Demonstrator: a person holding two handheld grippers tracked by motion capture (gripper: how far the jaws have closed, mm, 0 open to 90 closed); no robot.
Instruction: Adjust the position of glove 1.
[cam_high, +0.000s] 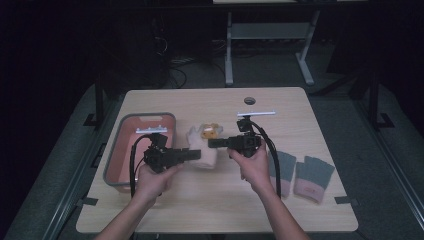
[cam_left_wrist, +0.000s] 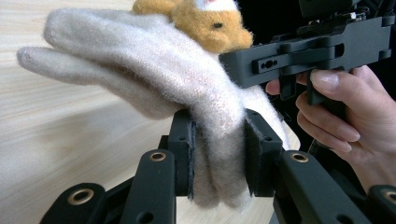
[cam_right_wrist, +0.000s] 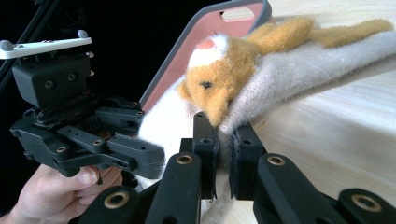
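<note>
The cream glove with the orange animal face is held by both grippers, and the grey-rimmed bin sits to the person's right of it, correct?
Not quite. Both the left gripper and right gripper do clamp the cream glove, but the high view shows the bin to the person's left of it.

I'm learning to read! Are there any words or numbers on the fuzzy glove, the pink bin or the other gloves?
No readable text anywhere.
Cream glove with its orange animal face: no words.
Pink bin: no label seen.
Grey-and-pink gloves: no readable print.
Left gripper and right gripper: no lettering seen.
</note>
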